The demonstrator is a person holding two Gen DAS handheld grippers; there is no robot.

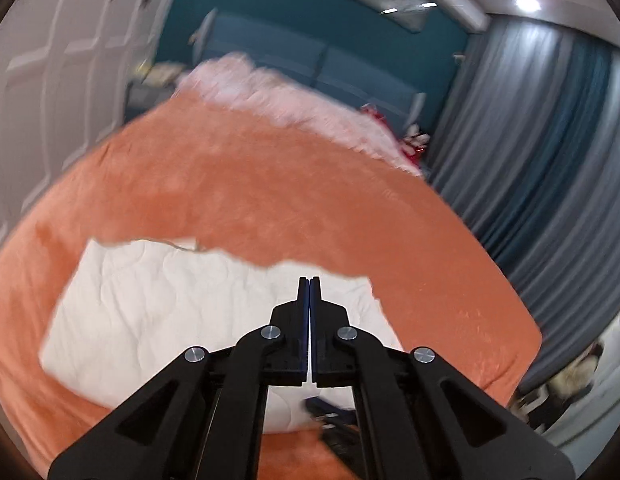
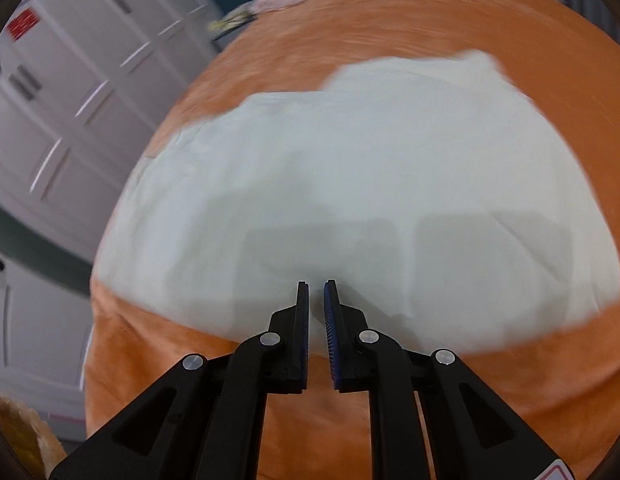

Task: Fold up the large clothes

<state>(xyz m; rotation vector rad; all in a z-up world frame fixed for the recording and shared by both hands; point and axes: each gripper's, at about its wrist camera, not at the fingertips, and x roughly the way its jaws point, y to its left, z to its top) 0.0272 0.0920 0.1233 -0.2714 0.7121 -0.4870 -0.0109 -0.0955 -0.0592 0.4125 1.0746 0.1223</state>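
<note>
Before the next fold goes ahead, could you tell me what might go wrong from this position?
1. Both views are motion-blurred, so a grab at the white garment may miss its edge.
2. The left gripper is shut on nothing above the cloth; it must open first.
3. The right gripper shows only a narrow gap, and might also pinch the orange blanket underneath.

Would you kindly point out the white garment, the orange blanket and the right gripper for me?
white garment [image 2: 349, 168]: right wrist view, middle of the flat cloth.
orange blanket [image 1: 270, 200]: left wrist view, bare plush beyond the garment.
right gripper [image 2: 317, 292]: right wrist view, midway between the fingertips.
</note>
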